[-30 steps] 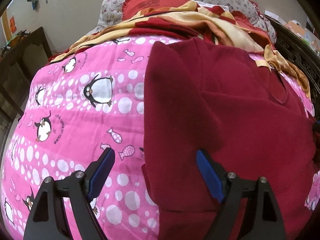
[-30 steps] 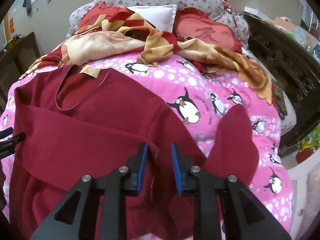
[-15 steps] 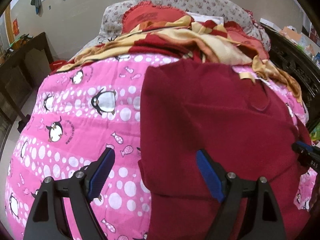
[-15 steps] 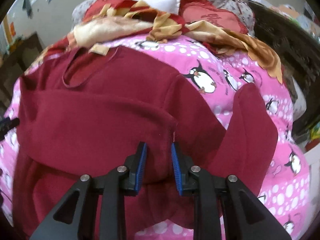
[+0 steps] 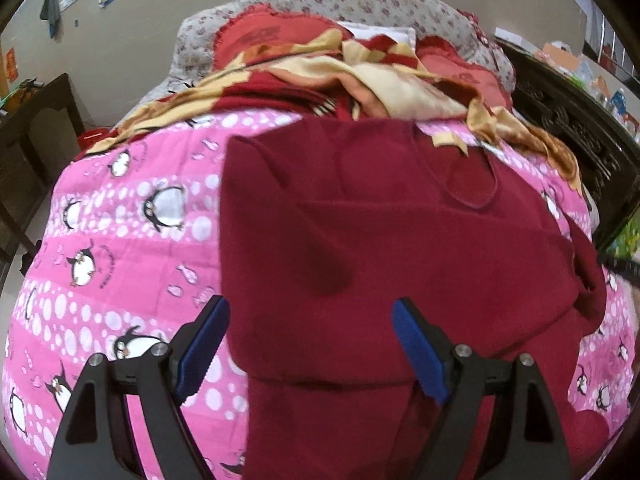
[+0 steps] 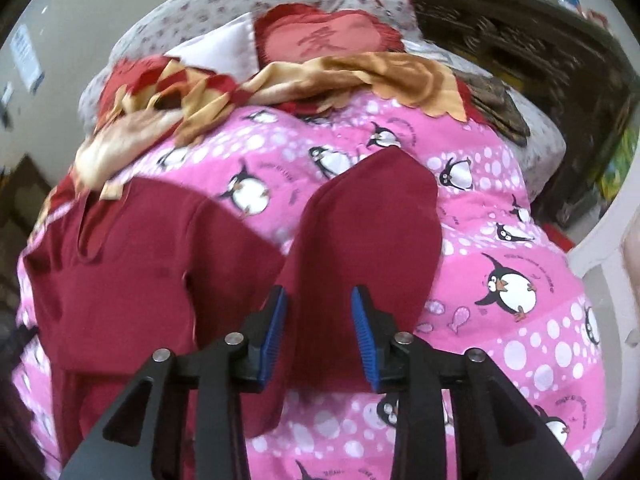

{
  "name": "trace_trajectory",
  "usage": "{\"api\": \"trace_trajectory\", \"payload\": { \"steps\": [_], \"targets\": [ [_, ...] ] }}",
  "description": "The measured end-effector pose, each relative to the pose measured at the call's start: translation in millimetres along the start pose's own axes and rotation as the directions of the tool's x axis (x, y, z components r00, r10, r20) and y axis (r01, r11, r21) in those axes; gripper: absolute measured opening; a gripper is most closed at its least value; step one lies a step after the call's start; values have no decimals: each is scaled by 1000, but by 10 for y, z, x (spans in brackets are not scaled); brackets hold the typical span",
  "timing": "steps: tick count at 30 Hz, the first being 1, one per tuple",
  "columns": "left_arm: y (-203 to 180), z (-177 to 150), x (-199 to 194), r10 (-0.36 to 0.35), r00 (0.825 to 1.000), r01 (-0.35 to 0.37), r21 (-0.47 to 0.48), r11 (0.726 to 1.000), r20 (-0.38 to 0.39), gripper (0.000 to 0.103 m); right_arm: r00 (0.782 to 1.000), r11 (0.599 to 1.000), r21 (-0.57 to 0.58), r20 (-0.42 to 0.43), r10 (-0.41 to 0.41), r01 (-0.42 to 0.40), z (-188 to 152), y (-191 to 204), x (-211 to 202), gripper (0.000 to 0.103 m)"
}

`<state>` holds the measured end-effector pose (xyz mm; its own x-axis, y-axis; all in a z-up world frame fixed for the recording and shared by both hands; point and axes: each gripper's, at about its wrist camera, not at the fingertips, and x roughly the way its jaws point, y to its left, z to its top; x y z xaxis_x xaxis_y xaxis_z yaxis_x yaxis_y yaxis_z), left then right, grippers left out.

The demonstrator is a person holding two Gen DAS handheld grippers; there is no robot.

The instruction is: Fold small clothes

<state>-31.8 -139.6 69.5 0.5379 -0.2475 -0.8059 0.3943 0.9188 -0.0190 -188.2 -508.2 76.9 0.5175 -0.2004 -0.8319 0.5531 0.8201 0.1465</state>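
Sleeve-folding is our step: the dark red fleece top lies on the pink penguin quilt; left gripper released, right gripper parted astride its outstretched sleeve, which needs pinching next.

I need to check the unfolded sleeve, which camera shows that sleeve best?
The right wrist view: the sleeve lies spread on the pink penguin quilt, ahead of the open right gripper. The left wrist view shows only bunched fabric at the shirt's right edge.
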Motion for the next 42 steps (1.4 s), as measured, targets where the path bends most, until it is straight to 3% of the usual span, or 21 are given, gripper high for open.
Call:
{"api": "trace_trajectory", "payload": {
  "steps": [4,14,16,18,21,26,42],
  "targets": [
    [-66,-35,42,0,1000,1,19,1000,-11,87,1000,1000,25,3,-10,10,211,21,127,48],
    [-27,-15,65,17,1000,-17,25,1000,-13,87,993,997,36,-102,-66,70,535,11,800,49],
    [-3,-17,82,19,1000,-18,19,1000,-16,87,995,998,40,-92,-48,52,511,-27,804,49],
    [18,-25,105,18,1000,-18,12,1000,-22,87,996,998,31,-79,-47,50,481,-45,781,33],
    [35,-40,125,18,999,-18,7,1000,-30,87,997,999,10,-61,-44,45,444,-47,717,24],
    [27,-55,114,21,999,-20,10,1000,-28,87,1000,999,12,-12,-29,30,457,-47,503,23],
    [18,-68,34,34,999,-34,13,999,-12,87,1000,1000,7,-23,-12,12,373,-39,476,23]
  ]
}}
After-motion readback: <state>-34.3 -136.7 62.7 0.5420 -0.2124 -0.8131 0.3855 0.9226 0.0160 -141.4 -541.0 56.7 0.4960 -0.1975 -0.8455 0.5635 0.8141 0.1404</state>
